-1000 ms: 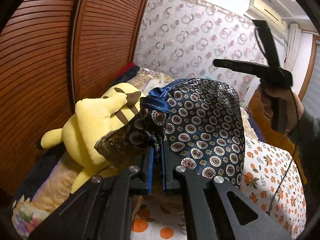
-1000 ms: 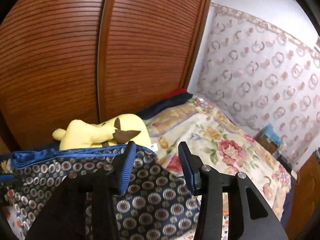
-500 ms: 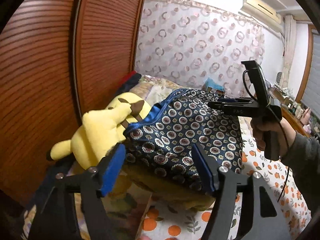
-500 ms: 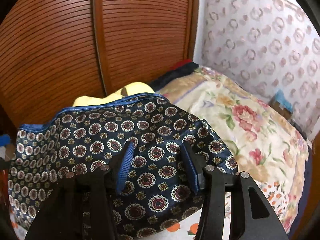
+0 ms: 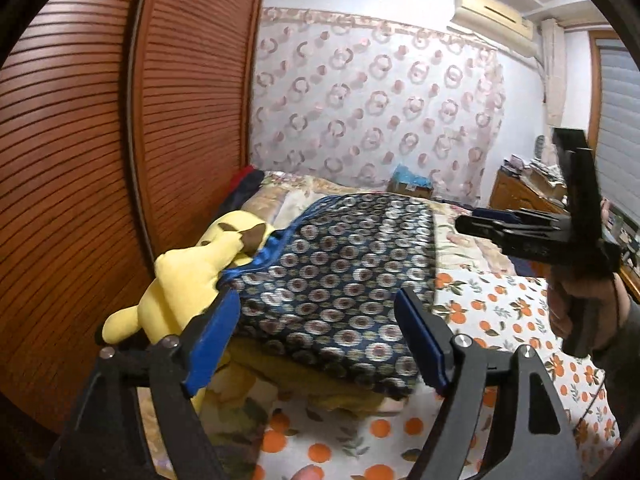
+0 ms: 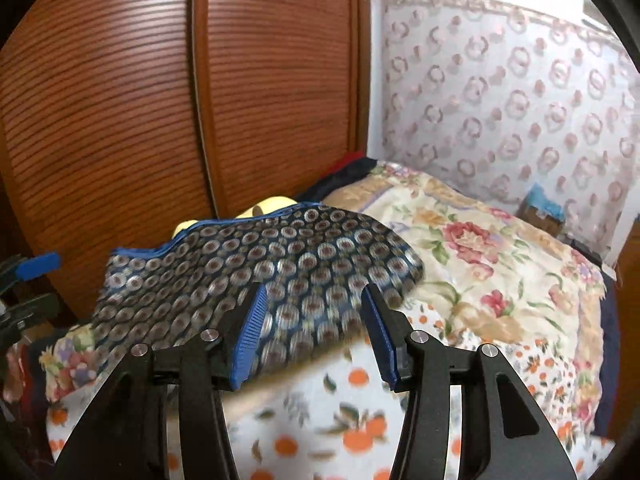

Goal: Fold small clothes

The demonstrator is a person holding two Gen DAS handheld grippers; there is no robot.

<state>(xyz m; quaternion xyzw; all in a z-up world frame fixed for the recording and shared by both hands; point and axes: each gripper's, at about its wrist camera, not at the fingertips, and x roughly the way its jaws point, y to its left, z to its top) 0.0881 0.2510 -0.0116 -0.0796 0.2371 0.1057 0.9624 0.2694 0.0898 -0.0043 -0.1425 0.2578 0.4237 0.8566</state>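
shorts (image 5: 340, 280) flat on bed | L gripper (image 5: 316, 340) fingers just spread, empty | R gripper (image 6: 314, 334) fingers apart, empty

Yellow plush toy (image 5: 188, 280) partly covered by patterned navy garment (image 5: 340, 280); only a sliver visible (image 6: 272, 205) in right wrist view. Garment pattern smeared by motion blur (image 6: 280, 280). Items on far dresser (image 5: 536, 176) too small to identify.
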